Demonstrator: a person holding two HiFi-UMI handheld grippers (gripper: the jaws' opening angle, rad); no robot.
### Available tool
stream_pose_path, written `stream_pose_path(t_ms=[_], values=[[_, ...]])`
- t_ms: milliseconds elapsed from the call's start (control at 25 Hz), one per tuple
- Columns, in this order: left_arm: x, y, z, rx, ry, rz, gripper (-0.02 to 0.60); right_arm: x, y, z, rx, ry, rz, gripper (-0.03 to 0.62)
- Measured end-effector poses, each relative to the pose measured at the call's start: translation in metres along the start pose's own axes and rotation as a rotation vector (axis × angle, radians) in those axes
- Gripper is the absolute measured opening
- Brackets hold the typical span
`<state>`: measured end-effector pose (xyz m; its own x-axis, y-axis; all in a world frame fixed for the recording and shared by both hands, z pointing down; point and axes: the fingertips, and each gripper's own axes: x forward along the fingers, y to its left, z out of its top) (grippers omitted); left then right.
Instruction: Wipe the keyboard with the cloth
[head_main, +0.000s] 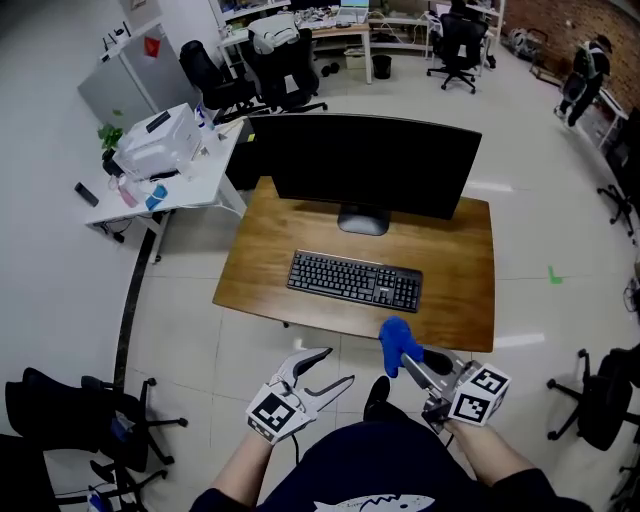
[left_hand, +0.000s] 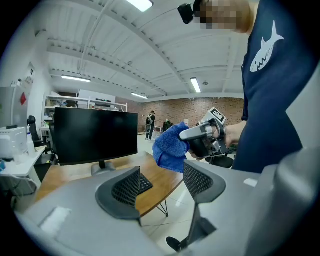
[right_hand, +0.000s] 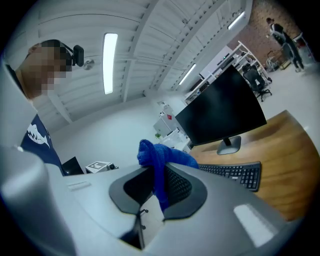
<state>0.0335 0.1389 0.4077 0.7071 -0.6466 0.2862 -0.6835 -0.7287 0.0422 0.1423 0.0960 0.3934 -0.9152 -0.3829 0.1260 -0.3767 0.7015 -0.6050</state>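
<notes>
- The pale tiled floor (head_main: 60, 290) lies open on all sides of the wooden desk (head_main: 460, 290). The widest free stretch is on the person's left.
- The desk stands alone, its near edge just ahead of both grippers. There is bare wood on either side of the keyboard, more of it on the right.
- The black monitor (head_main: 365, 165) spans most of the desk's far edge, with its stand centred behind the keyboard.
- A white side desk (head_main: 190, 180) stands near the wooden desk's far left corner and carries a white machine (head_main: 160, 140).
- One black office chair (head_main: 70, 410) stands low on the left and another (head_main: 600, 395) low on the right, both well clear of the desk.
- The keyboard (head_main: 354, 280) lies flat between the monitor stand and the near edge, roughly parallel to that edge.
- The left gripper (head_main: 335, 366) hovers short of the desk with its jaws spread and nothing between them.
- The right gripper (head_main: 408, 360) pinches the blue cloth (head_main: 398, 342). The cloth is bunched up above the desk's near edge, near the keyboard's right end but not touching it.
- A dark bin (head_main: 381, 66) stands by the far desks, and its contents cannot be seen.
</notes>
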Motion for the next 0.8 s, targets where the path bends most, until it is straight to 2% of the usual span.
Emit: stream_pose_path(t_ms=[200, 400, 560, 800], values=[[0.039, 0.055, 0.015, -0.008, -0.005, 0.023, 0.259, 0.033, -0.042, 0.035, -0.022, 0.032, 0.022, 0.050], [0.059, 0.099, -0.002, -0.013, 0.047, 0.032, 0.259, 0.054, -0.071, 0.054, -0.020, 0.037, 0.003, 0.051], [0.069, 0.151, -0.037, -0.023, 0.097, 0.057, 0.259, 0.072, -0.096, 0.055, -0.017, 0.040, -0.053, 0.051], [0.077, 0.223, -0.119, -0.013, 0.292, 0.052, 0.270, 0.081, -0.130, 0.046, 0.030, 0.028, -0.191, 0.049]])
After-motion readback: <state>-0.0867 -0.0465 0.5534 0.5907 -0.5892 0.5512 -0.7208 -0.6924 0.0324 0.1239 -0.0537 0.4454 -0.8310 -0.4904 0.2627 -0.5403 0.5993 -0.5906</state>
